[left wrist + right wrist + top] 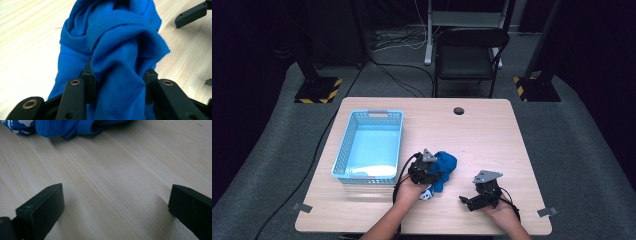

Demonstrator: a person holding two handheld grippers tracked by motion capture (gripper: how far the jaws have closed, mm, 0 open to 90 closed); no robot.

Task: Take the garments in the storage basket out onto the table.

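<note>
High view: the blue garment [445,166] lies bunched on the bench [492,135] just right of the light-blue basket [368,147], which sits at about nine o'clock from it. The left claw [432,172] is clamped on the bundle's near end, and the right claw [469,200] rests at about four o'clock from the cloth, well apart from it. The bundle's long axis runs roughly from seven o'clock to one o'clock, its far end pointing at one o'clock; a white-printed patch [425,195] peeks out at the near end, though what it is stays hard to read from here.

Left gripper view: the left claw [120,82] grips a thick twisted fold of the blue garment [120,42], fabric bulging over both pads; the roll stretches away toward twelve o'clock.

Right gripper view: the right claw [116,205] stands wide open over bare bench [120,175], holding nothing, with the blue garment [67,127] at eleven o'clock.

To do this well, I judge the grip should stay deep in the fold, and the lift should go straight up before swinging over the basket rim, so loose ends do not drag.
</note>
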